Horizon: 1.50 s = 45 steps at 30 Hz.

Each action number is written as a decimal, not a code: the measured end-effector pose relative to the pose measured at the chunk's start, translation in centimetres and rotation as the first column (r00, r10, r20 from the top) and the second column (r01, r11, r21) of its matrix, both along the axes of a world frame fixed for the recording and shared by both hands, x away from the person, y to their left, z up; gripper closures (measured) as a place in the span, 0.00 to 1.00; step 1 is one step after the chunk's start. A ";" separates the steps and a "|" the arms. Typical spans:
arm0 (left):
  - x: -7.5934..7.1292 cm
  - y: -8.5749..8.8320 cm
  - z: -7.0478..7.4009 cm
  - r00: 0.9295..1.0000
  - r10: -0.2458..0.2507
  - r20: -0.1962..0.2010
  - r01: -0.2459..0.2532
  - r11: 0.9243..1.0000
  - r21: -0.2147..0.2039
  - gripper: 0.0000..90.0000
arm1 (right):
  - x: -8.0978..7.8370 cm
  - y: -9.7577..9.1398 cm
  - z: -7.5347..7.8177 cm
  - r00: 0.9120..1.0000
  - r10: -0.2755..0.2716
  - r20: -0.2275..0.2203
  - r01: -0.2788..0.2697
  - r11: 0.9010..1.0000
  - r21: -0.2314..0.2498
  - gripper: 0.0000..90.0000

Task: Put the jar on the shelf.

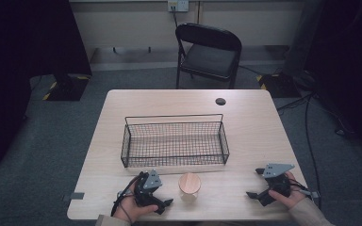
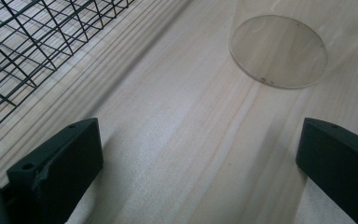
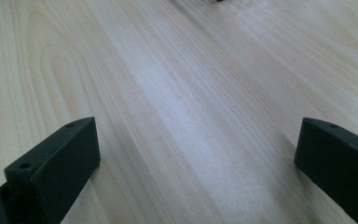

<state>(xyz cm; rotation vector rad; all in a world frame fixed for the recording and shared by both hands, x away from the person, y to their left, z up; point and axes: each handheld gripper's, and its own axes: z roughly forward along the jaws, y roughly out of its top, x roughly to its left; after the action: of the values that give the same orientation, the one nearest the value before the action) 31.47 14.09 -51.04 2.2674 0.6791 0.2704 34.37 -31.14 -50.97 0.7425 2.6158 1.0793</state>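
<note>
Both grippers rest low at the table's (image 1: 122,108) near edge — left gripper (image 1: 162,203) at 7 o'clock, right gripper (image 1: 253,193) at 5 o'clock, each with jaws wide apart and nothing between them. Between them, just in front of the basket (image 1: 175,160), stands the jar (image 1: 189,187), clear-walled with a wooden lid. We judge it light, rigid, smooth and breakable — so we'd clamp the wall mid-height, gently, below the lid.

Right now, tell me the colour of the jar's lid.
Light wood-brown lid, best in the high view.
</note>
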 end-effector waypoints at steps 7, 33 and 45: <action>0.0 -0.1 0.1 1.000 0.000 -0.004 0.001 1.000 0.006 0.00 | 0.0 0.0 0.0 1.000 -0.001 0.001 0.001 1.000 0.001 0.00; -0.1 -3.2 2.3 0.994 -0.079 -0.073 0.074 0.995 -0.063 0.02 | 0.0 0.0 0.0 1.000 -0.001 0.001 0.001 1.000 0.001 0.00; 0.2 -4.4 2.9 0.995 -0.082 -0.064 0.079 0.995 -0.060 0.03 | 0.0 0.0 0.0 1.000 -0.001 0.001 0.001 1.000 0.001 0.00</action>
<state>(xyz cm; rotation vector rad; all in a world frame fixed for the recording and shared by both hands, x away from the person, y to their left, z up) 31.68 9.73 -48.17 2.2504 0.6196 0.1358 34.36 -31.14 -50.98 0.7437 2.6139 1.0801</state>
